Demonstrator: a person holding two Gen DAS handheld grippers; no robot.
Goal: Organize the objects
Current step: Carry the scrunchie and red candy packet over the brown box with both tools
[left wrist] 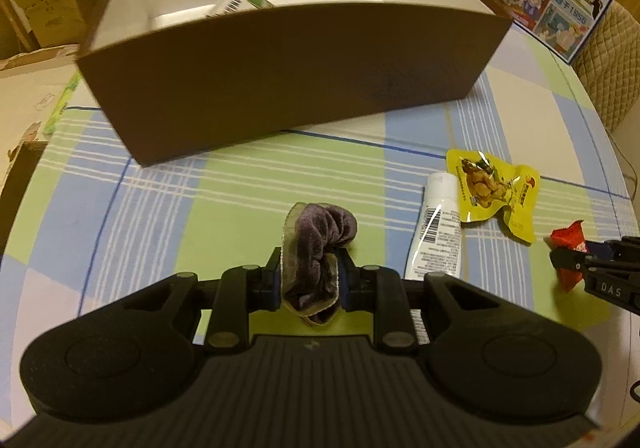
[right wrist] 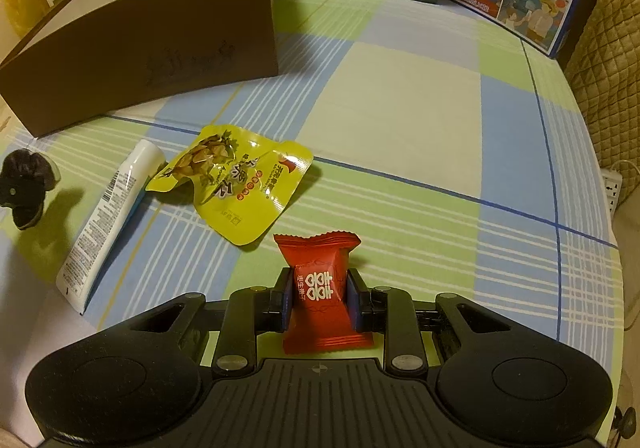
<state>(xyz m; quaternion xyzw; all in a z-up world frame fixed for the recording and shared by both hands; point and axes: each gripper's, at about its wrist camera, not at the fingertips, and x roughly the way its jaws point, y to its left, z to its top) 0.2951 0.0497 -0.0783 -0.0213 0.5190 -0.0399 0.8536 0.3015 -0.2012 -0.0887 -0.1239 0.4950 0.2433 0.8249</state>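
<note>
- The left tongs (left wrist: 310,274) were clenched on a purple velvet scrunchie (left wrist: 318,244), which bulged out above the pads
- The right tongs (right wrist: 319,302) were clenched on a red wrapped sweet (right wrist: 320,288), held upright between the pads
- Both items appeared to be just clear of the checked cloth of the bench (right wrist: 400,120); actual clearance could not be confirmed
- The brown box (left wrist: 280,88) stood open at the far side of the bench, well apart from both tongs, with a small green-and-white carton (left wrist: 240,2) already inside
- A white tube (right wrist: 108,224) and a yellow snack pouch (right wrist: 228,180) lay touching on the cloth, not yet collected
- Judged step: pick-up complete on both sides, carry to the box pending
- The next move would call for lifting each item above the box's near wall before releasing, since that wall stands tall
- Most of the box floor was hidden behind the near wall
- Print on the tube and pouch was too small to read
- Cartons behind the box were cut off at the frame edge
</note>
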